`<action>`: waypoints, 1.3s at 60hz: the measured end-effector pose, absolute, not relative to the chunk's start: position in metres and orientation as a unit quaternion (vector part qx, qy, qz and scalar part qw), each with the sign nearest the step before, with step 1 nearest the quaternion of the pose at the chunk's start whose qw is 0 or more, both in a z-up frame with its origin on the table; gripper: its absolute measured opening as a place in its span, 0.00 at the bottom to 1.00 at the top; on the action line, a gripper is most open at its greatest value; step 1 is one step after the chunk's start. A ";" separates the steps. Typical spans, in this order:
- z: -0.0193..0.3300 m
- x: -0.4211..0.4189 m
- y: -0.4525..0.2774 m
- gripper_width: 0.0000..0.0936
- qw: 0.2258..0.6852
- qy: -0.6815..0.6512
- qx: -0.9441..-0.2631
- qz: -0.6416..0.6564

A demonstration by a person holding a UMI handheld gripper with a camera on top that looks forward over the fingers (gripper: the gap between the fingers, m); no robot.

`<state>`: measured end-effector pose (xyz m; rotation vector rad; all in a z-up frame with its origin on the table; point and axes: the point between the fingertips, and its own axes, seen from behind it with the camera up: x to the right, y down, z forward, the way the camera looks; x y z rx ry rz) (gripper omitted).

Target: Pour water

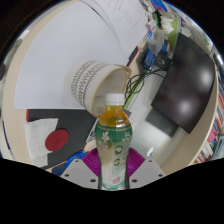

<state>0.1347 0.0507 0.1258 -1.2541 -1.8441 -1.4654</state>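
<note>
- Gripper (113, 168) fingers clamp an upright bottle (114, 140) of yellowish drink, seemingly pressing both sides.
- Just beyond, a ridged cup (96, 83) tilts on the table (60, 50).

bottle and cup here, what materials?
Bottle: looks like clear plastic, glossy; yellowish liquid shows through, cap white, label printed. It sits gripped between the gripper fingers. Cup, tipped on its side just beyond: likely paper or plastic, matte white, ribbed wall.

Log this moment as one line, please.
gripper: shut on bottle | bottle: capped, upright, amber liquid | cup: tipped on its side beyond bottle | pour: not started
</note>
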 end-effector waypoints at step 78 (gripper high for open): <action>0.088 0.189 0.043 0.34 0.585 -0.006 -0.809 0.054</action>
